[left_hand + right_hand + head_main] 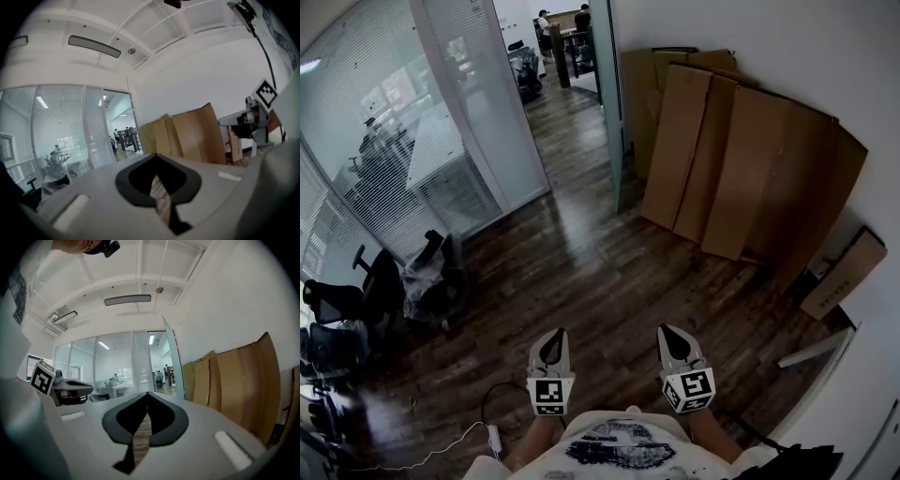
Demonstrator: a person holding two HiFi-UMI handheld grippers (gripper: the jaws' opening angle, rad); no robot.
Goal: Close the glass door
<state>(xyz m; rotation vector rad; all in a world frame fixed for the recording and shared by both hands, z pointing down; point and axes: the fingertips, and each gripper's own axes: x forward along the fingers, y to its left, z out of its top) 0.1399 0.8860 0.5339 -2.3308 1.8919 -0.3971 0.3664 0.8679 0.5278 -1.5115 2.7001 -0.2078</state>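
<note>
The glass door [607, 103] stands swung open, edge-on at the doorway's right side. Just right of the door, cardboard sheets [722, 159] lean on the wall; farther right of it a long carton [844, 275] lies on the wooden floor [581, 272], its contents unseen. Left of the door runs a glass partition [478, 112]. Well back from the door, the left tongs [554, 332] and right tongs [667, 330] are both closed, tips meeting, gripping nothing.

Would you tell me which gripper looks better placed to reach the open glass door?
Probably the right gripper: the glass door stands open ahead on its side, beside the cardboard sheets; the left gripper is further across. Both are far off.
</note>
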